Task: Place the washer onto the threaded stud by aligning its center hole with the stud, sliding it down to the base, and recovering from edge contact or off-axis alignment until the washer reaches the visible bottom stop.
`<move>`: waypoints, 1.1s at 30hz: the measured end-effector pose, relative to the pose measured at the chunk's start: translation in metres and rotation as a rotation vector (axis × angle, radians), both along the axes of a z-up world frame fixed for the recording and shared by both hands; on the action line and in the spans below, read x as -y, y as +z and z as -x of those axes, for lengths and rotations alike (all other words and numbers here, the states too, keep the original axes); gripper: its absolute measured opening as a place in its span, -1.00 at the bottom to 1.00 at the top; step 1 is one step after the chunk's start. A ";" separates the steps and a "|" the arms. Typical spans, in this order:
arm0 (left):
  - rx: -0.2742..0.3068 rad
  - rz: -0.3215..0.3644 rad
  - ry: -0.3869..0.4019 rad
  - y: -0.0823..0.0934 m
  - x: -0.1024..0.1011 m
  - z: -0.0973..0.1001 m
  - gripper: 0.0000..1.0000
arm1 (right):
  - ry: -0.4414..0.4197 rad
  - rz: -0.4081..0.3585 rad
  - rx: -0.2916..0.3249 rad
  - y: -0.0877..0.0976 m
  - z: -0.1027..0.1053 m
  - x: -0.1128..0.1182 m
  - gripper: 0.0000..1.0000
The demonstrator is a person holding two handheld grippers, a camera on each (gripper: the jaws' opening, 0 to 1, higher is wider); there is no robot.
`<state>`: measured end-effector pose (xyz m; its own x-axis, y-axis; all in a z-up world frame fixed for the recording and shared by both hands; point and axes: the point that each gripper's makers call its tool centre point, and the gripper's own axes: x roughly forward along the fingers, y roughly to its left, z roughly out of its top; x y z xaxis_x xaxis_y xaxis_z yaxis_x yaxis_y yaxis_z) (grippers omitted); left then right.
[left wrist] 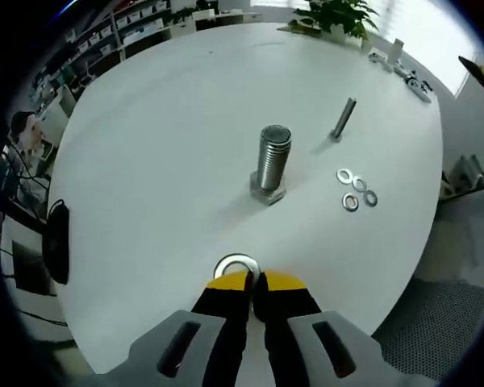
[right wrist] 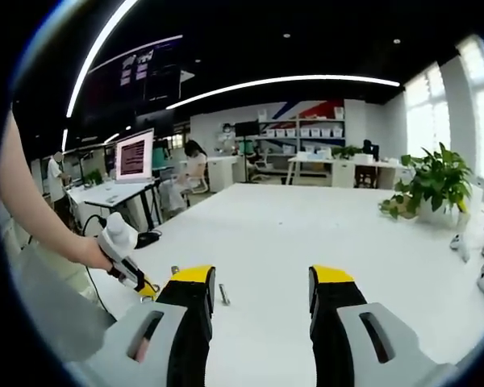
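Pinched between our left gripper's (left wrist: 252, 284) black, yellow-tipped jaws, which are pressed together at the bottom centre of the left gripper view, is the flat silver metal washer (left wrist: 236, 265), held by its near rim and jutting forward over the white round table (left wrist: 145, 145). Above it, at mid-frame, the thick threaded steel stud (left wrist: 273, 164) stands upright on its hexagonal base, well apart from the washer. Right of it lie a slim grey bolt (left wrist: 343, 118) and four small spare washers (left wrist: 356, 189).

We judge the thin edge grip the main risk: if the washer comes in tilted, its rim may catch the stud's top or threads and slip free.

In the right gripper view, our right gripper (right wrist: 262, 294) is spread wide and empty at the bottom centre; the left gripper shows at lower left.
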<state>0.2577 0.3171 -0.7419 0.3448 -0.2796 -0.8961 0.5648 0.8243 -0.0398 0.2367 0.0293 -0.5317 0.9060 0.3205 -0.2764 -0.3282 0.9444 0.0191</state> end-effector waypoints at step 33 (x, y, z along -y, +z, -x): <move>0.088 -0.004 -0.129 0.030 0.005 -0.017 -0.98 | 0.049 -0.009 -0.029 -0.006 0.002 -0.010 -0.02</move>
